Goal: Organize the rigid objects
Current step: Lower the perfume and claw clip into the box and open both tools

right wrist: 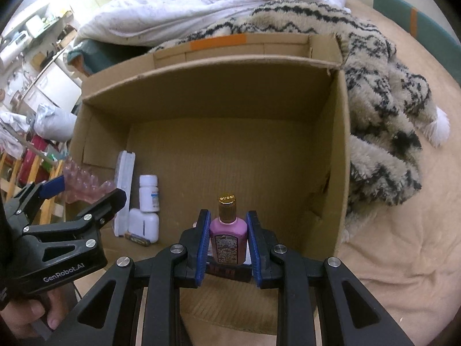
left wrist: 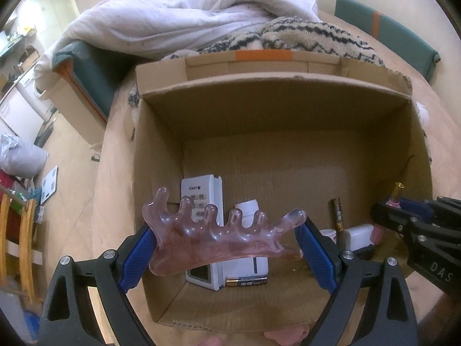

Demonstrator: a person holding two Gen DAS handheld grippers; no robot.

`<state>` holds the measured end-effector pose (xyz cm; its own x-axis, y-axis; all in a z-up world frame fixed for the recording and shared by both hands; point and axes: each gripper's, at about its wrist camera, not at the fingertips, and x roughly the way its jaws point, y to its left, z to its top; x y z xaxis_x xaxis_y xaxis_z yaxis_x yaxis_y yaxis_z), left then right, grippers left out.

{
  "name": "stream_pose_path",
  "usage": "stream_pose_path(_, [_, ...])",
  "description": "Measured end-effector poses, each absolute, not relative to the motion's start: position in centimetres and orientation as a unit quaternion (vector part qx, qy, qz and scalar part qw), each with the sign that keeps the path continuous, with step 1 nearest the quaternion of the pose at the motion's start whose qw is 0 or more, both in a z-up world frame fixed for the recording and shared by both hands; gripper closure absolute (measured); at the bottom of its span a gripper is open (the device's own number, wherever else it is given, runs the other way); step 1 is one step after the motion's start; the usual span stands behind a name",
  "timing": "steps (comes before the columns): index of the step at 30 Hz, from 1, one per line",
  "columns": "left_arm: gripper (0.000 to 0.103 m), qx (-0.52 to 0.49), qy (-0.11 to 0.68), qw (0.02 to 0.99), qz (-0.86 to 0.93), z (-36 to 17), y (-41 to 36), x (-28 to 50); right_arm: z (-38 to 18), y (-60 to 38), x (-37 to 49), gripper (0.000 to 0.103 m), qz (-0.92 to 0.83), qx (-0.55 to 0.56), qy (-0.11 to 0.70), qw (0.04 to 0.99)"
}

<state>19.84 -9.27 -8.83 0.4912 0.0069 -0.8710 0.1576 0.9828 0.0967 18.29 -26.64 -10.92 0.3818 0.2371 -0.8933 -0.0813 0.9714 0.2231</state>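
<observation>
My left gripper [left wrist: 227,236] is shut on a pink translucent comb-shaped massage tool [left wrist: 222,239] and holds it over the near left part of an open cardboard box [left wrist: 273,106]. My right gripper [right wrist: 227,230] is shut on a pink perfume bottle [right wrist: 227,236] with a gold cap, held upright over the box's near edge. In the box lie a white remote [left wrist: 203,193], a white pill bottle [right wrist: 149,193], a white case [right wrist: 144,226] and batteries [left wrist: 337,214]. The left gripper also shows in the right wrist view [right wrist: 86,193], the right gripper in the left wrist view [left wrist: 403,216].
The box [right wrist: 213,95] stands on a beige bed. A patterned fluffy blanket [right wrist: 380,115] lies behind and right of it, a white duvet [left wrist: 187,17] behind. The floor with stools and bags [left wrist: 20,158] is at left.
</observation>
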Motion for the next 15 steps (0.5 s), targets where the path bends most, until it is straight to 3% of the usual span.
stream_pose_path(15, [0.011,0.093,0.507,0.856,-0.039,-9.6,-9.2,19.8,-12.6,-26.4,18.6,0.077,0.091,0.074,0.577,0.808])
